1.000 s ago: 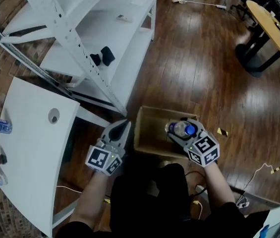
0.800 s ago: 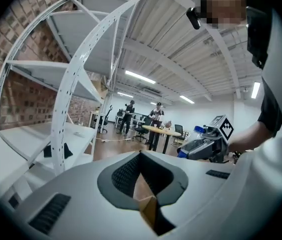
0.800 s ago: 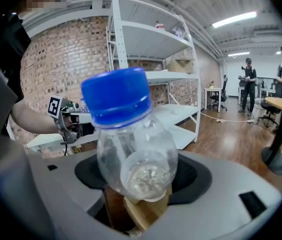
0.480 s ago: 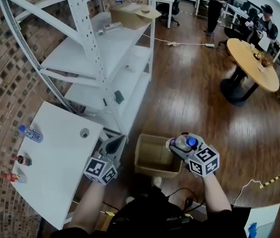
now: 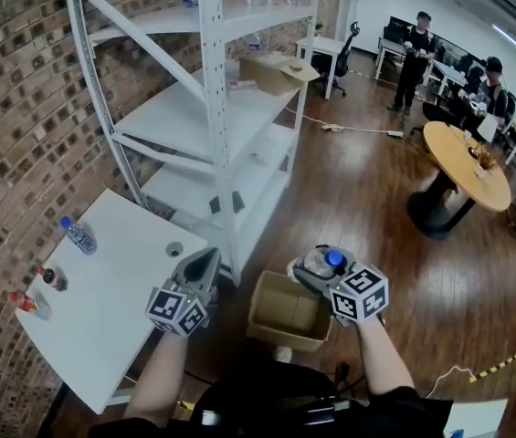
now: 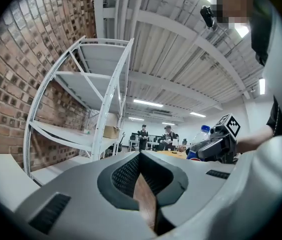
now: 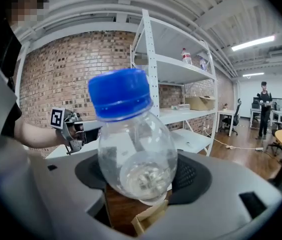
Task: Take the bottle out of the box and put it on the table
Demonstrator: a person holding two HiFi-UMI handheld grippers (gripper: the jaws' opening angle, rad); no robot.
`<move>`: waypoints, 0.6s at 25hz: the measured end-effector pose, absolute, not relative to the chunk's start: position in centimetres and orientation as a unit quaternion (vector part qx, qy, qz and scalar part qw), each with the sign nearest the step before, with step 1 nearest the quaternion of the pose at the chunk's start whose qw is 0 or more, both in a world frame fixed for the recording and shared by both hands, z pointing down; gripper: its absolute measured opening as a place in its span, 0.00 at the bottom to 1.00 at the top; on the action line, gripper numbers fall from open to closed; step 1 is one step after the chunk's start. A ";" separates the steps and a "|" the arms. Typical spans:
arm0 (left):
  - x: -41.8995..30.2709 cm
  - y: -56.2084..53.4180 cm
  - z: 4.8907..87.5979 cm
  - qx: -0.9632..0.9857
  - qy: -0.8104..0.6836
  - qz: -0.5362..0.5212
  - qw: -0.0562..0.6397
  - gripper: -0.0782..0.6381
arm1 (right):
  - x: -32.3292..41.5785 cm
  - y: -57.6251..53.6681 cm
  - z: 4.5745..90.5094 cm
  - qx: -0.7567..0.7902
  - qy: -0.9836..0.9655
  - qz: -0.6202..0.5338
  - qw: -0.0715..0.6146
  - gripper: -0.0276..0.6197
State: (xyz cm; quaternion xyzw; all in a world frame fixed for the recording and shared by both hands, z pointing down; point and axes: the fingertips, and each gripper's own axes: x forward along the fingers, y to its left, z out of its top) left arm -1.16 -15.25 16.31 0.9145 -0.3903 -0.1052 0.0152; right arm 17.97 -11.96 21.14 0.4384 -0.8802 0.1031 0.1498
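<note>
Bottle [image 5: 320,263] held just above box [image 5: 267,323].
My right hand-held gripper [image 5: 323,274] clamps its body, cap up, for standing on the surface [image 5: 102,308] left of box; left hand-held gripper [image 5: 205,261] closed, empty.

no legible text, labels or numbers

The head view looks steeply down from head height, far enough off to take in the left gripper [image 5: 205,261], the right gripper [image 5: 310,267], the cardboard box [image 5: 285,334], the white worktop [image 5: 102,318] and the shelving rack [image 5: 194,117]. The left gripper view sits close behind its own fingers [image 6: 126,176], tilted slightly up toward the ceiling [image 6: 180,59]. The right gripper view looks along its fingers, with the bottle [image 7: 133,149] very near the lens. Each gripper view catches the other gripper and the same rack.
</note>
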 end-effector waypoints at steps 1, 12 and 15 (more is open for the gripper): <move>-1.7 -14.9 16.3 0.913 -0.393 -0.107 0.014 0.11 | 17.1 -11.8 20.9 0.433 -0.883 0.102 0.150 0.55; -14.6 -10.0 15.0 0.867 -0.486 -0.110 -0.014 0.11 | 4.1 -11.1 20.0 0.332 -0.926 0.076 0.161 0.55; -20.9 -7.4 15.1 0.836 -0.537 -0.111 -0.020 0.11 | -1.7 -11.1 20.5 0.282 -0.941 0.070 0.172 0.55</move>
